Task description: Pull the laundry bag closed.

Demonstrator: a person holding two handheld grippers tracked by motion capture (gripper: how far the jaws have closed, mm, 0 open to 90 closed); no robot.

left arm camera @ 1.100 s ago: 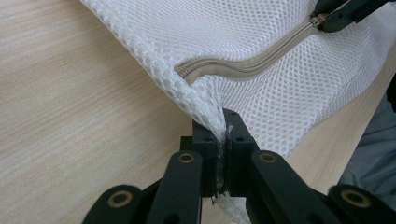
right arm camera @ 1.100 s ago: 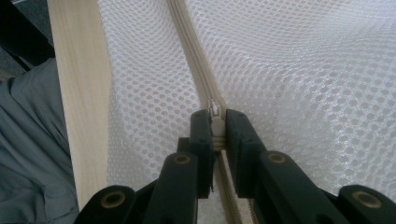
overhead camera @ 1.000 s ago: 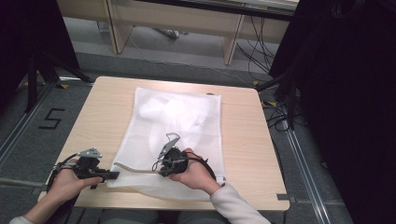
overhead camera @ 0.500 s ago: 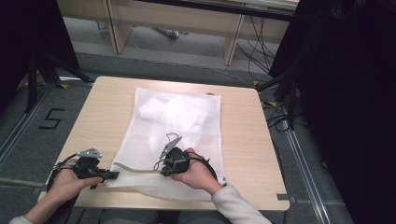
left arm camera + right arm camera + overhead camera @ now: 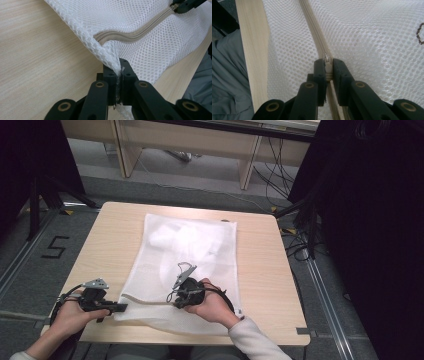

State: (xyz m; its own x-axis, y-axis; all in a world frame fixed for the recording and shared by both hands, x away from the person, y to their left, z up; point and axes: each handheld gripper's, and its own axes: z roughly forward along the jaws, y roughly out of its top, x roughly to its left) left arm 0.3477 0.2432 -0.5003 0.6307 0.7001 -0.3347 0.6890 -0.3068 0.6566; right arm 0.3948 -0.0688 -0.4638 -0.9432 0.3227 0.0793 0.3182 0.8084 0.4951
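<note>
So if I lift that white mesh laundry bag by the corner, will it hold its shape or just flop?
Likely flop: the mesh laundry bag lies flat and bunches where the left gripper pinches its corner. Probably light, since the open-weave netting looks thin. The zipper already curves with the fabric, so it should add little stiffness.

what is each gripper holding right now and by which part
The left gripper pinches the white mesh laundry bag by its corner, at the zipper's end. The right gripper is clamped on the zipper pull.

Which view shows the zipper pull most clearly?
The right gripper view: the zipper pull sits pinched between its jaws, close up. The left gripper view shows it far off at the top edge; in the high view the right gripper covers it.
</note>
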